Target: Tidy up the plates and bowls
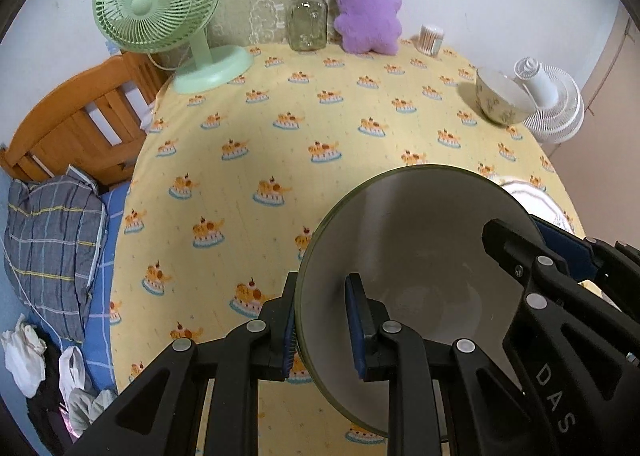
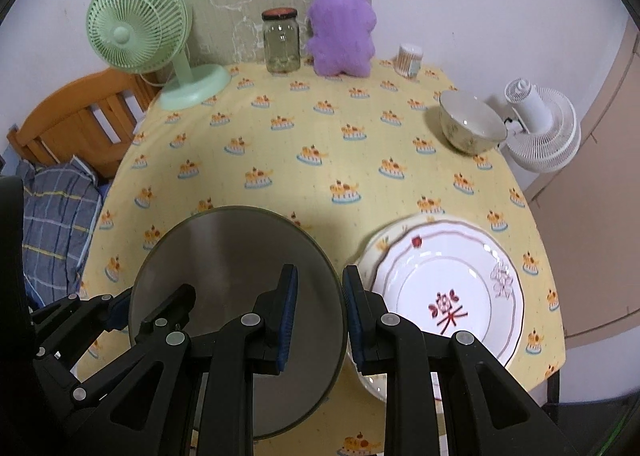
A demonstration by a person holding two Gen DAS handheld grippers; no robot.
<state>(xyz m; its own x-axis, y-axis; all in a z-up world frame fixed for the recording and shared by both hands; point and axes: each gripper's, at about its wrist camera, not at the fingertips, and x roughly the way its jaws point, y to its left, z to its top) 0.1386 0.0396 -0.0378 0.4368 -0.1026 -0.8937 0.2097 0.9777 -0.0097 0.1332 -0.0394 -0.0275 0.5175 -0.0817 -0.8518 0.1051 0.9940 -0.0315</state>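
Clearly both grippers share 1 load: a large grey bowl with a dark green rim (image 1: 412,256) is carried above the yellow cake-print tablecloth (image 1: 280,160), each side of its rim taken by a different hand. The left gripper (image 1: 324,328) is pinched on the rim's left edge, 1 blue pad outside the wall and 1 inside, while the right gripper (image 2: 318,320) clamps the opposite edge the same way, its jaws pressed onto the wall with little gap to spare. In the right wrist view the bowl (image 2: 240,256) sits left of centre, and the stack of 2 plates (image 2: 452,288), a white flowered one on a cream one, lies just beside it to the right, directly beyond the right gripper's outer finger. That makes the right hand the nearer one to the plates, and any set-down there would mean carrying the bowl rightward. The small patterned bowl (image 2: 470,124) stands well apart, far toward the table's right rear edge, in front of a white fan (image 2: 540,128); a likely destination if bowls are to nest, though reaching it means travelling forward and right past the plates.
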